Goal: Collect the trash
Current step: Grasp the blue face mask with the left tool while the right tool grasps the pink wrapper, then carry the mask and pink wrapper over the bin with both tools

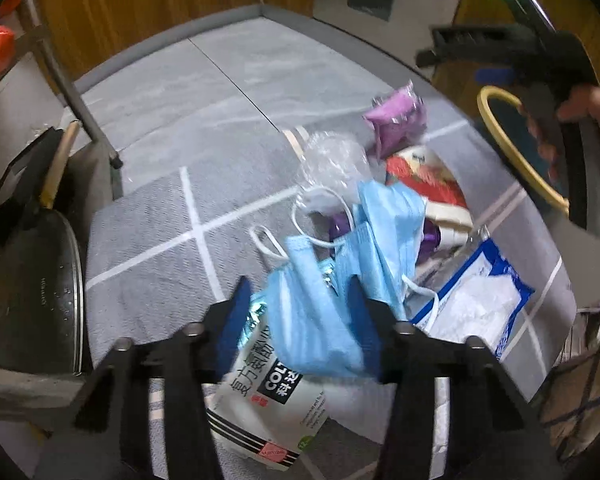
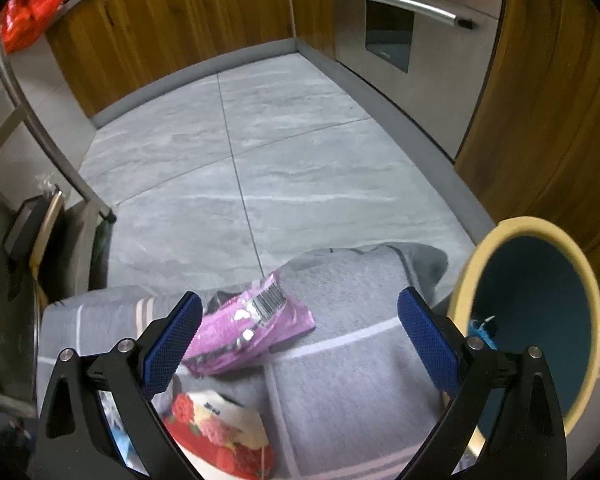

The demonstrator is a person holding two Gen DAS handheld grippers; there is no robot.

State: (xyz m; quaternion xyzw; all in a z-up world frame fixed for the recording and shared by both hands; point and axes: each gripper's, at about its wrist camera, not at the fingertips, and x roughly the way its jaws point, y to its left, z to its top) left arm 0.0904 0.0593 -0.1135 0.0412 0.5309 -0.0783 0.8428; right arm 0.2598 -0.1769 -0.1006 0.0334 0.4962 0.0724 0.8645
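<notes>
The left hand-held gripper (image 1: 300, 312) points down at a pile of trash on a gray cloth (image 1: 148, 216) with white lines. Its two blue pads sit on either side of a bunched blue face mask (image 1: 312, 316), with the mask squeezed between them. Under the mask lies a white packet (image 1: 268, 400) with black print. To the right of it lies a blue and white bag (image 1: 476, 300). A bit farther is a second blue mask (image 1: 388, 220) with white loops, then a red and white wrapper (image 1: 424, 176), a clear crinkly plastic piece (image 1: 332, 156), and a purple packet (image 1: 396, 120) at the far end of the pile.

The right hand-held gripper (image 2: 300, 336) is wide open and holds nothing. The same purple packet (image 2: 252, 332) lies on the cloth between its pads, nearer the left one, but it is not pinched. The red and white wrapper (image 2: 220, 432) lies near, just below the left pad. On the right stands a round bin (image 2: 468, 280) with a yellow rim and a dark inside, and a bit of blue stuff sits in it.

Farther off is a gray tiled floor (image 2: 260, 140), then brown wooden cupboards (image 2: 160, 28) and a shiny metal door with a long handle (image 2: 400, 2).
</notes>
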